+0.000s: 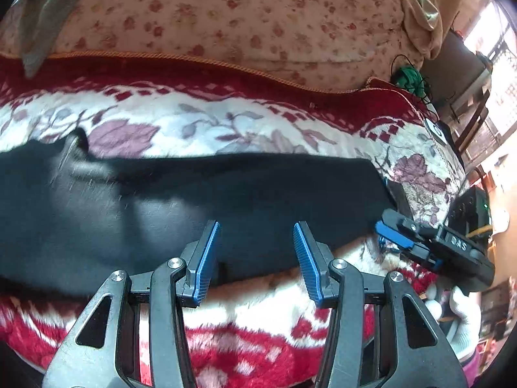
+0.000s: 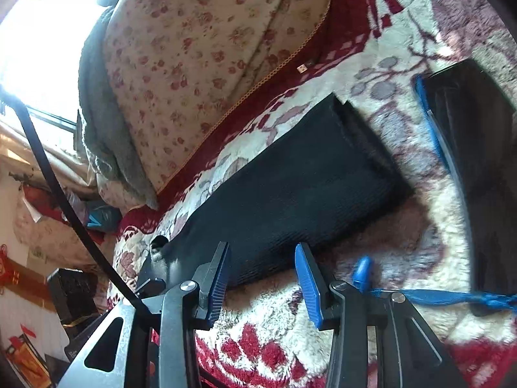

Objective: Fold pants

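Black pants [image 1: 200, 200] lie flat in a long strip across a red and white floral blanket [image 1: 245, 123]. My left gripper [image 1: 257, 236] is open and empty, its blue pads just over the pants' near edge. My right gripper [image 1: 392, 231] shows at the pants' right end in the left wrist view; its jaws there are hard to read. In the right wrist view the pants [image 2: 290, 187] run away from me up to their hem end, and my right gripper [image 2: 263, 258] is open and empty at their near edge.
A floral cushion [image 1: 226, 16] with a grey cloth [image 1: 38, 19] draped on it backs the blanket. A black bag with blue straps [image 2: 478, 148] lies to the right of the pants. Furniture and a window [image 1: 497, 64] stand at the right.
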`<state>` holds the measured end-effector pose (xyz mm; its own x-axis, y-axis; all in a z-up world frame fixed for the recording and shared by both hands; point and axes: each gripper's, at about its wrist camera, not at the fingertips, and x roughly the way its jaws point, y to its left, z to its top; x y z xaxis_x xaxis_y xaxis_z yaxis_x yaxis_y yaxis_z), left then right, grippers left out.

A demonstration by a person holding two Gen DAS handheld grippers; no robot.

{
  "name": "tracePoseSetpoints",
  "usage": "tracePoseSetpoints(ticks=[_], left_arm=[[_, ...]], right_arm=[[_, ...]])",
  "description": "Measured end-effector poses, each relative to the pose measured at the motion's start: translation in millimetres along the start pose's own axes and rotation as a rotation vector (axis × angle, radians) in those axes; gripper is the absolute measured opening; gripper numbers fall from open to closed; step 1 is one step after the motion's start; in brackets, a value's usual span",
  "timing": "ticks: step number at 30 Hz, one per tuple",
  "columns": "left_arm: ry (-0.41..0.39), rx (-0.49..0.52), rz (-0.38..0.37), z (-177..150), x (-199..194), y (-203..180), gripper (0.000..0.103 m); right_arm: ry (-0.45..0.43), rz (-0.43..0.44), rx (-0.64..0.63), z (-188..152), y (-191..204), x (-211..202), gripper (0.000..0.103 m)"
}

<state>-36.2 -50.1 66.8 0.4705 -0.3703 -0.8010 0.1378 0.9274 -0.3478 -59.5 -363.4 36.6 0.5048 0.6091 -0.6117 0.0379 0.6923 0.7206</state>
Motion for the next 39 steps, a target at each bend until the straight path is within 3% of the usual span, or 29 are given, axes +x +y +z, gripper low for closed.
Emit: tracePoseSetpoints(ticks=[9,14,21,26,33,37,39], left_arm=[[0.06,0.062,-0.035,41,36,-22,0.047],[0.092,0.144,-0.056,64,59,-45,0.047],[0.237,0.263,-0.185,94,109,-78,0.047],[0.33,0.34,-0.218,103,141,-89,0.047],[0.421,0.321,-0.294,107,166,-90,0.047],[0.446,0.325,-0.298,108,178,-96,0.047],[0.457,0.326,-0.311,108,180,-99,0.055]], right_arm=[[0.019,-0.072,0.043,7,-19,-6,0.042],[-0.006,-0.055,0.067,13,-28,-1,0.042],[-0.044,0.015,0.076,16,-39,1,0.042],[-0.049,0.038,0.051,15,-39,-1,0.042],[-0.059,0.077,0.038,16,-40,1,0.042],[-0.062,0.098,0.039,17,-41,3,0.042],[-0.061,0.105,0.036,17,-41,3,0.042]])
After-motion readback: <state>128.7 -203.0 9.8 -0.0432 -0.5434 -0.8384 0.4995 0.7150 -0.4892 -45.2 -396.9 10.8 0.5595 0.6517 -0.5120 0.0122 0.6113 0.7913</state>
